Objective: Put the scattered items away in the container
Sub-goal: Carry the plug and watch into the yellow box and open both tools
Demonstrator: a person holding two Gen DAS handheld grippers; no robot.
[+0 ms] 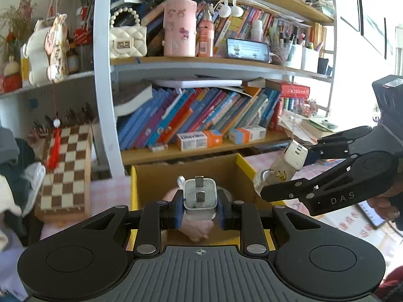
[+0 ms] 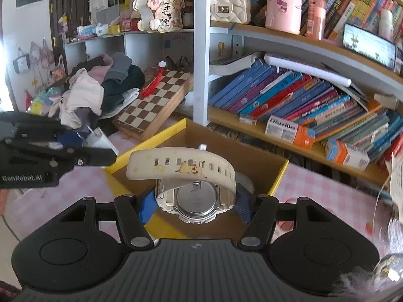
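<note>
My left gripper (image 1: 200, 210) is shut on a white plug adapter (image 1: 200, 195), its metal prongs facing up, held over the open cardboard box (image 1: 161, 176) with yellow flaps. A pink soft item (image 1: 197, 230) lies inside the box below it. My right gripper (image 2: 195, 207) is shut on a white wristwatch (image 2: 196, 198), case back toward the camera, its cartoon-printed strap (image 2: 181, 164) arched above. It hangs over the cardboard box (image 2: 252, 161). In the left wrist view the right gripper (image 1: 282, 176) comes in from the right with the wristwatch (image 1: 284, 166). The left gripper (image 2: 100, 148) shows at the left edge.
A bookshelf (image 1: 201, 151) packed with leaning books stands right behind the box. A chessboard (image 2: 153, 103) leans at the left beside a pile of clothes (image 2: 95, 90). The pink checked tablecloth (image 2: 314, 188) surrounds the box. A phone or tablet (image 1: 372, 212) lies at the right.
</note>
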